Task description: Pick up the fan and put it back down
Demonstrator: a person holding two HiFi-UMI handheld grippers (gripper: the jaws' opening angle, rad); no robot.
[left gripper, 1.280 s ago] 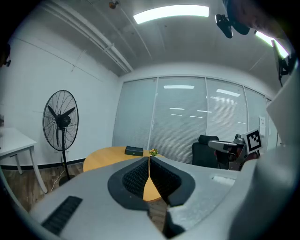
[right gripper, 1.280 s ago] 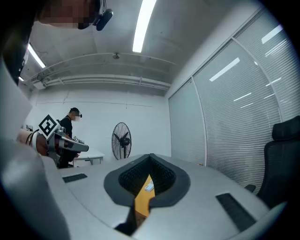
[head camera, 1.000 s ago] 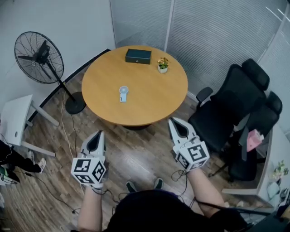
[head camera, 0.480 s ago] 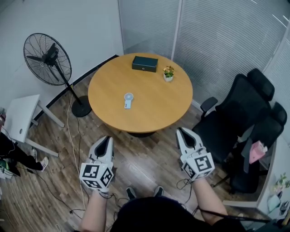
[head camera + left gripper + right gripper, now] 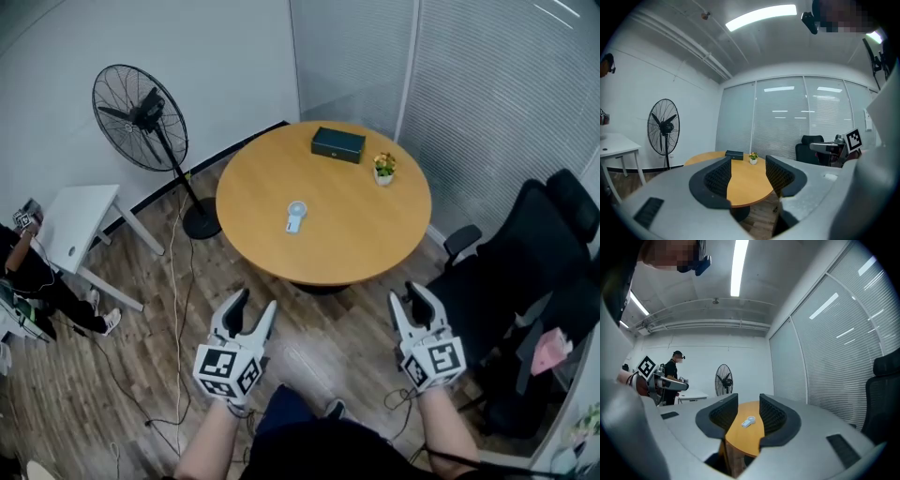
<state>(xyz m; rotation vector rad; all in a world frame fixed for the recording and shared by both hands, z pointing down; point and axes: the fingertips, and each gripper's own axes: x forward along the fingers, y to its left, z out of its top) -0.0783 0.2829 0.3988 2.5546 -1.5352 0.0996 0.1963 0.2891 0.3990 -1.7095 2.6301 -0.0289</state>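
Note:
A small white hand-held fan (image 5: 295, 215) lies flat on the round wooden table (image 5: 375, 234), left of its middle; in the right gripper view the fan (image 5: 748, 422) shows far off between the jaws. My left gripper (image 5: 253, 307) and right gripper (image 5: 407, 298) hover over the wooden floor, short of the table's near edge and well apart from the fan. Both point roughly level toward the table. The left gripper's (image 5: 747, 172) jaws and the right gripper's (image 5: 748, 405) jaws are opening, and nothing is between either pair.
A dark box (image 5: 338, 144) and a small potted plant (image 5: 383, 169) stand at the table's far side. A black pedestal fan (image 5: 141, 117) stands left of the table, its cable on the floor. A white side table (image 5: 80, 225) and a person (image 5: 28, 272) are left; black office chairs (image 5: 525, 262) right.
Both grippers' jaws were shut together and now stand apart. The view has swung, so the table and pedestal fan sit further right in the head view.

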